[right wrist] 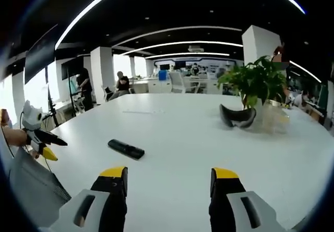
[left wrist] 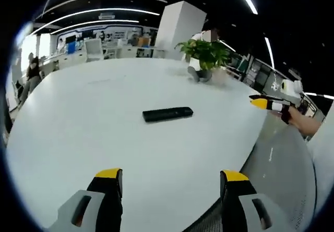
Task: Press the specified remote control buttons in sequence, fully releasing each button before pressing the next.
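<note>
While remote control lies flat crosswise on white table, untouched, both grippers' jaws spread apart, gripping nothing.

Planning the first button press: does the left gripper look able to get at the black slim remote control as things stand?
Probably yes. The left gripper is open, jaws apart, with the black slim remote control lying flat ahead of it on the white round table. Only bare tabletop lies between them; the green potted plant stands well beyond.

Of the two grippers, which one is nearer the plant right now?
The right gripper. In its own view the plant stands close on the white table; from the left gripper it sits far across, beyond the remote.
</note>
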